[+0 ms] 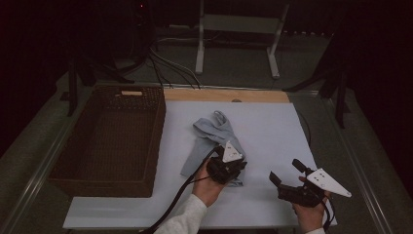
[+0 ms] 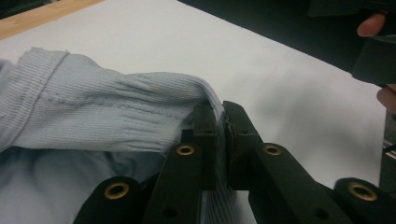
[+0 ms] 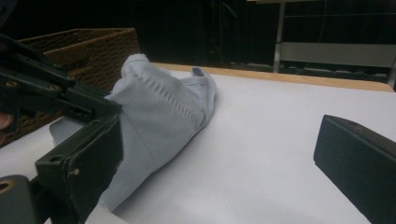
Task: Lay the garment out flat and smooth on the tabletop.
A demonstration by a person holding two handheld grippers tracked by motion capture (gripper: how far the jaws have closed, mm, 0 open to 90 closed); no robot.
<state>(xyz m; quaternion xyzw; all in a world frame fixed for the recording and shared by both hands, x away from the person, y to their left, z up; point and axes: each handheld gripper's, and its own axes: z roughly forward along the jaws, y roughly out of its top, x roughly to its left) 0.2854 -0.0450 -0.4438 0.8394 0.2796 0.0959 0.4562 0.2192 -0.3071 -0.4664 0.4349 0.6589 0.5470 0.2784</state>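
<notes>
Item: pale blue ribbed garment (image 1: 210, 139), crumpled, lying on the white worktop (image 1: 263, 131) about midway between its left and right edges, running from the middle toward the near edge. In the left gripper view a ribbed, stitched hem is drawn up into a ridge that leads to the left claw; the rest sags to the worktop below. In the right gripper view the cloth rises as a lifted peak beside the left claw and slopes down toward the far edge.

Left claw (image 2: 222, 126): jaws closed tight on a fold of the garment, cloth pinched between the pads. Held in the person's left hand (image 1: 207, 187), white sleeve (image 1: 185, 219) entering from the near edge; cable trails off the near edge.

Right claw (image 1: 286, 171): jaws spread wide, nothing between them, well apart from the garment. Held in the right hand (image 1: 309, 214) near the near right corner of the worktop, pointed toward the garment.

Brown wicker basket (image 1: 114, 139): rectangular, standing along the left edge of the worktop, just beside the garment but apart from it.

Wooden strip (image 1: 226, 95): along the far edge of the worktop.
</notes>
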